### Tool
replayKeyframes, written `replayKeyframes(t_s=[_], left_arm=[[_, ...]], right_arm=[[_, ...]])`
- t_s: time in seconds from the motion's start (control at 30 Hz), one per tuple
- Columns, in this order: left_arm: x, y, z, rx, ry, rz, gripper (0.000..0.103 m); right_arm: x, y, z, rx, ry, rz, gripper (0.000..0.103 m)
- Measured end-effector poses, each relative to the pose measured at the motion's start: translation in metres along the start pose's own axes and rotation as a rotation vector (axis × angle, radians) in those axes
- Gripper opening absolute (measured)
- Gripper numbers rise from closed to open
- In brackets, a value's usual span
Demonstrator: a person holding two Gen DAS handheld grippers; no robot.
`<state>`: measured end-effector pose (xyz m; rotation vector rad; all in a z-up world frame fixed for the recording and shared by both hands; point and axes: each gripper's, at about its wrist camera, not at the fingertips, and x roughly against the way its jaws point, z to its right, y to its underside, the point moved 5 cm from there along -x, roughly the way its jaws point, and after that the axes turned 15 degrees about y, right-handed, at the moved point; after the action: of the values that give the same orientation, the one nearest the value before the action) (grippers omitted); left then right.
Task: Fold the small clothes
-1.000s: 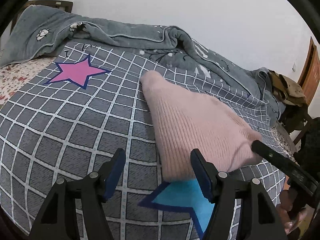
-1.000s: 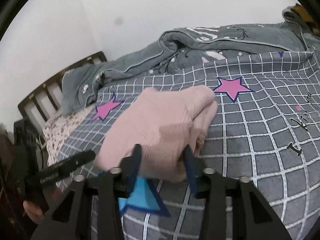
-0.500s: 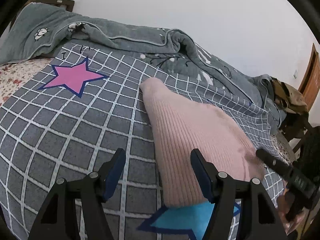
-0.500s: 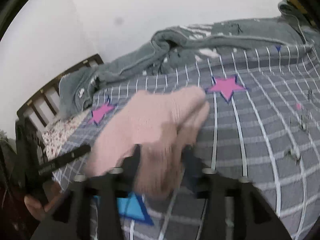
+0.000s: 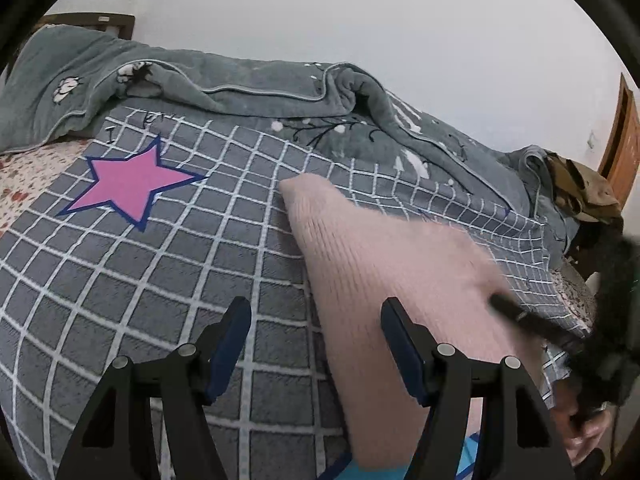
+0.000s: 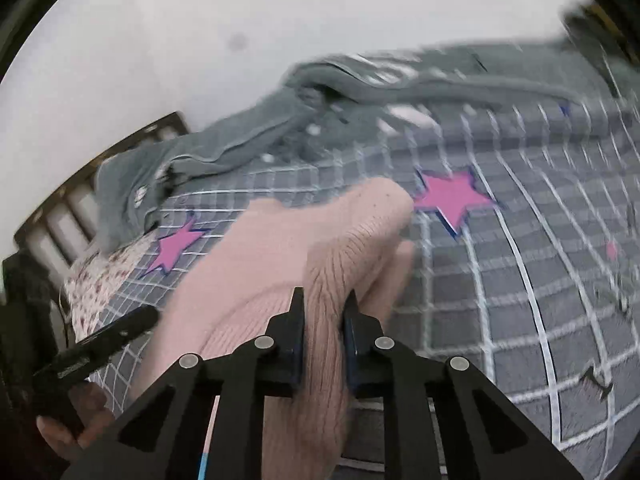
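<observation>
Pink knit garment (image 6: 288,280) lies on checked bedspread (image 5: 120,280). Ridge pinched by right gripper (image 6: 323,300), jaws just closed. Left gripper (image 5: 316,312) spread, nothing held. Risk: thick knit slipped from narrow pinch, fold undone.
</observation>
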<state>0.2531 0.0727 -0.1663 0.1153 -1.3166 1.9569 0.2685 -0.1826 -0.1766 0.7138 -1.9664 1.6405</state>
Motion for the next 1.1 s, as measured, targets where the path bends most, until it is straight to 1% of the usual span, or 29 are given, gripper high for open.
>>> replayKeyframes(t_s=[0.03, 0.07, 0.13, 0.2, 0.27, 0.3, 0.4, 0.47, 0.53, 0.7, 0.8, 0.9, 0.97, 1.1], left_arm=[[-0.003, -0.001, 0.001, -0.002, 0.005, -0.008, 0.066], [-0.006, -0.002, 0.001, -0.001, 0.011, -0.018, 0.066], [-0.010, -0.005, 0.001, 0.009, 0.023, -0.028, 0.066], [-0.012, -0.007, 0.003, 0.007, 0.035, -0.033, 0.066], [-0.015, -0.008, 0.004, -0.008, 0.017, -0.038, 0.066], [-0.018, -0.008, 0.004, -0.014, 0.003, -0.045, 0.066], [-0.023, -0.009, 0.004, -0.008, 0.003, -0.058, 0.066], [-0.026, -0.008, 0.004, -0.009, -0.004, -0.068, 0.068], [-0.029, -0.007, 0.004, -0.011, -0.008, -0.078, 0.069], [-0.031, -0.007, 0.004, -0.017, -0.010, -0.084, 0.070], [-0.033, -0.007, 0.004, -0.013, -0.009, -0.087, 0.070], [-0.036, -0.007, 0.004, -0.008, -0.010, -0.091, 0.072], [-0.037, -0.007, 0.004, -0.009, -0.014, -0.093, 0.073], [-0.040, -0.006, 0.005, -0.015, -0.021, -0.098, 0.073]], right_arm=[[-0.011, 0.006, 0.003, 0.007, 0.016, -0.039, 0.017], [-0.016, 0.011, 0.002, 0.026, 0.028, -0.050, 0.017], [-0.009, 0.009, 0.000, 0.071, 0.054, -0.031, 0.024], [-0.003, 0.002, -0.003, 0.076, 0.054, -0.027, 0.024], [0.001, -0.007, -0.004, 0.065, 0.052, -0.001, 0.025], [0.001, -0.009, -0.006, 0.077, 0.067, 0.013, 0.026], [-0.005, -0.015, -0.011, 0.110, 0.116, 0.046, 0.026], [-0.012, -0.015, -0.010, 0.109, 0.127, 0.038, 0.027], [-0.023, -0.009, -0.008, 0.114, 0.164, 0.019, 0.028], [-0.029, -0.006, -0.004, 0.109, 0.186, 0.014, 0.030], [-0.031, -0.004, -0.002, 0.102, 0.195, 0.021, 0.036], [-0.032, -0.001, 0.001, 0.082, 0.192, 0.030, 0.039], [-0.032, -0.001, 0.003, 0.070, 0.188, 0.029, 0.040], [-0.031, 0.001, 0.001, 0.076, 0.209, 0.044, 0.041]])
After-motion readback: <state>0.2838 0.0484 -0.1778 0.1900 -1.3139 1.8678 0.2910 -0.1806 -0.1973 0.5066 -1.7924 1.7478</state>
